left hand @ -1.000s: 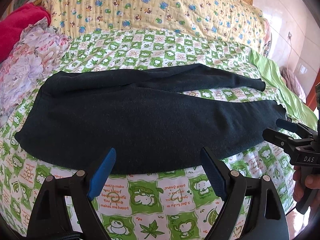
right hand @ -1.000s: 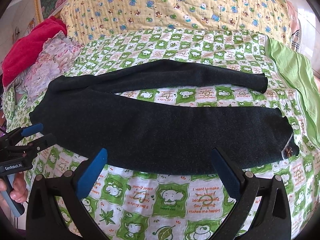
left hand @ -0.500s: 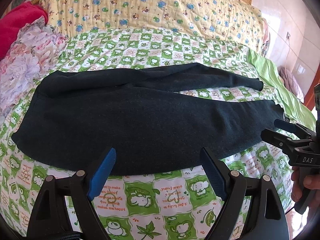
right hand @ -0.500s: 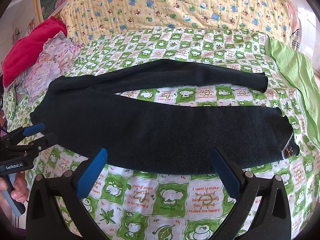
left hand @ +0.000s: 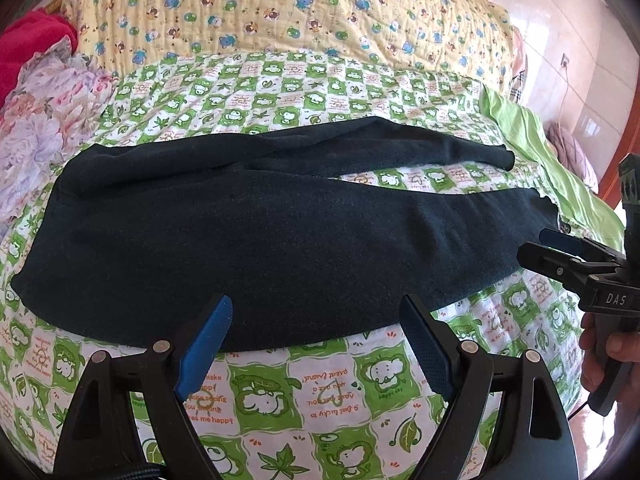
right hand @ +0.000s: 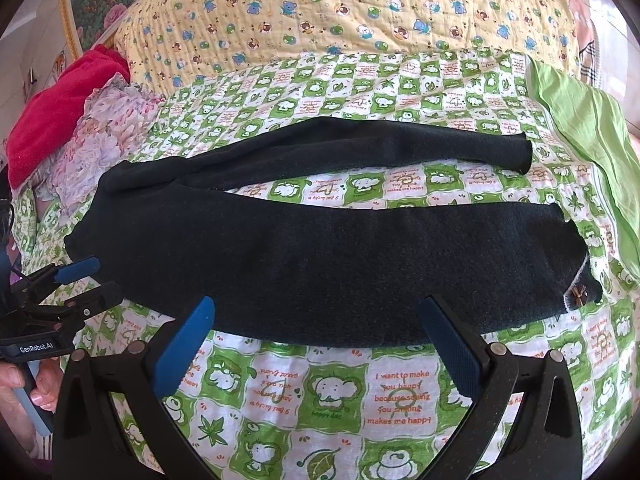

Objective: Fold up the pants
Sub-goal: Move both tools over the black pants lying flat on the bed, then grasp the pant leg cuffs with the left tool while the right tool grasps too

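Dark pants (left hand: 280, 240) lie flat on the green checked bed sheet (left hand: 320, 380), waist to the left, the two legs spread apart toward the right. The near leg's cuff (right hand: 578, 292) bears a small bow. My left gripper (left hand: 314, 308) is open over the pants' near edge, by the waist half, holding nothing. My right gripper (right hand: 316, 308) is open over the near leg's front edge, also with nothing in it. In the right wrist view the left gripper (right hand: 108, 278) is beside the waist corner; in the left wrist view the right gripper (left hand: 532, 246) is by the near cuff.
A yellow printed quilt (right hand: 340, 12) rises behind the sheet. Red cloth (right hand: 52, 112) and floral fabric (right hand: 100, 136) are piled at the left. A light green cloth (right hand: 588, 140) lies along the right. A hand (left hand: 612, 344) holds the right gripper's handle.
The left wrist view has shifted slightly, so the pants sit a little further left in it. Both grippers stay open and the pants have not moved.
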Demonstrator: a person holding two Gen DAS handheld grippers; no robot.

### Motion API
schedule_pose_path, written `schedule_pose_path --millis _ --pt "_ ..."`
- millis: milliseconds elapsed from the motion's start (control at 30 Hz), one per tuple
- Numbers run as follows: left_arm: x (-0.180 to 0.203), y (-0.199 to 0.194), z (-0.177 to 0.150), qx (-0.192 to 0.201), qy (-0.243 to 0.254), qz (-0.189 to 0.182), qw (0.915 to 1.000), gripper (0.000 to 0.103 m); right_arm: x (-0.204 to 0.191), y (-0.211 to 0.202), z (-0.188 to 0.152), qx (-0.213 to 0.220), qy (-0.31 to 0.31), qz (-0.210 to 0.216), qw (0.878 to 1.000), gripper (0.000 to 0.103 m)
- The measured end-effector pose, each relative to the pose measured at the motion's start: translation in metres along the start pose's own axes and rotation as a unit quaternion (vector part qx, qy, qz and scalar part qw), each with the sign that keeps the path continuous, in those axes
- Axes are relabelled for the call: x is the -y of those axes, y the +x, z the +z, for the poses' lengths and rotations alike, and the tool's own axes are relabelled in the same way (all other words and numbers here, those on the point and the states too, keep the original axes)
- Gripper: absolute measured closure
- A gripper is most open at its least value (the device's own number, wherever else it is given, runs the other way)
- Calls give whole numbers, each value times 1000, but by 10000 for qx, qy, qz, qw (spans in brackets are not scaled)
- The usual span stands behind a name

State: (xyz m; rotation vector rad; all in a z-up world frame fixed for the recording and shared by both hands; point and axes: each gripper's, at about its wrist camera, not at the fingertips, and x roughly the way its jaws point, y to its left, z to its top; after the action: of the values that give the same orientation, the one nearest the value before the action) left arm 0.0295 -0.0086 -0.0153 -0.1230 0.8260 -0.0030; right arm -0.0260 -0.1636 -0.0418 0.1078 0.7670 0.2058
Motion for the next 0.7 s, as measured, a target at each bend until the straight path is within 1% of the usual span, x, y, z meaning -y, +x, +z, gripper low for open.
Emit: schedule_pose_path --millis 200,433,567,700 --pt "0 2 8 26 54 -49 10000 17 15 -1 2 -31 248 142 9996 0" --pt "4 15 19 -88 103 -173 9998 17 34 -3 8 -3 539 197 9984 0" --pt "10 23 30 -120 166 -240 9995 17 44 -5 15 38 601 216 9980 0" --pt "16 33 50 -128 249 -318 9991 17 56 -7 28 137 592 152 9980 0"
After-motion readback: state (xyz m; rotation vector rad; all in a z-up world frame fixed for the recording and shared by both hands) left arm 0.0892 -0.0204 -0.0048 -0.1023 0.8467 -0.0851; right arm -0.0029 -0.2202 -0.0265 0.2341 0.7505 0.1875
